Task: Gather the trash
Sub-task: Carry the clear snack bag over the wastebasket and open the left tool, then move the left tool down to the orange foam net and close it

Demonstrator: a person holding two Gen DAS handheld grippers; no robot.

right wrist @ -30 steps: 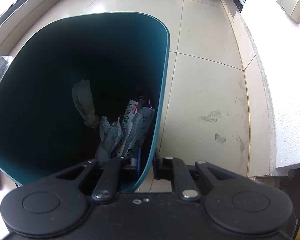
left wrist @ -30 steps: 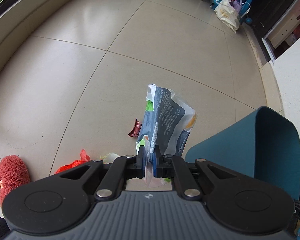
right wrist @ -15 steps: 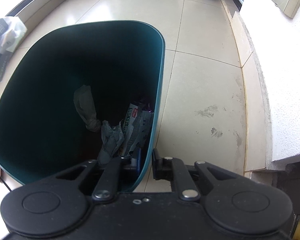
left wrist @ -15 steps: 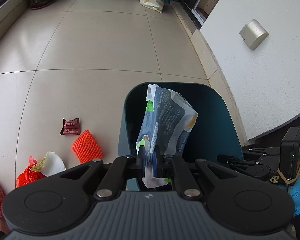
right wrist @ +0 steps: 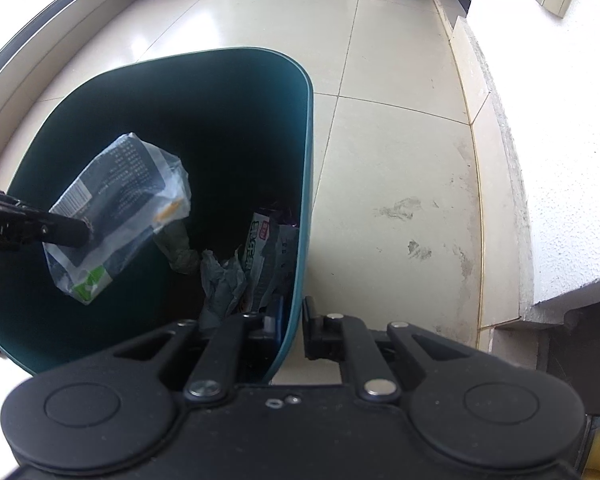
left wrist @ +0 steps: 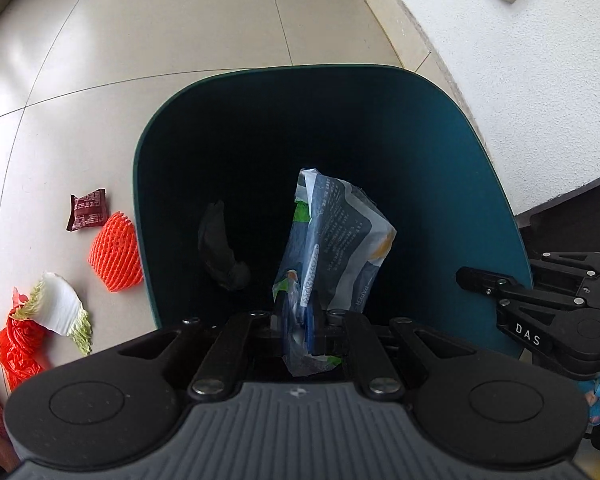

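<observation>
The left gripper (left wrist: 300,322) pinches the blue wrapper (left wrist: 332,236) over the open teal bin (left wrist: 452,168); the right gripper (right wrist: 292,322) clamps the bin's rim. Spread the left fingers only while the wrapper hangs well inside the walls.

The bin (left wrist: 440,152) is smooth teal plastic with a matt sheen. The pouch (left wrist: 336,240) is crinkled glossy printed film. On the glossy tiled floor (left wrist: 180,32) lie an orange foam net (left wrist: 116,256) and a shiny maroon wrapper (left wrist: 88,215). The wall (left wrist: 540,80) is rough white plaster. The left gripper (left wrist: 300,320) is matt black plastic with metal pins.
</observation>
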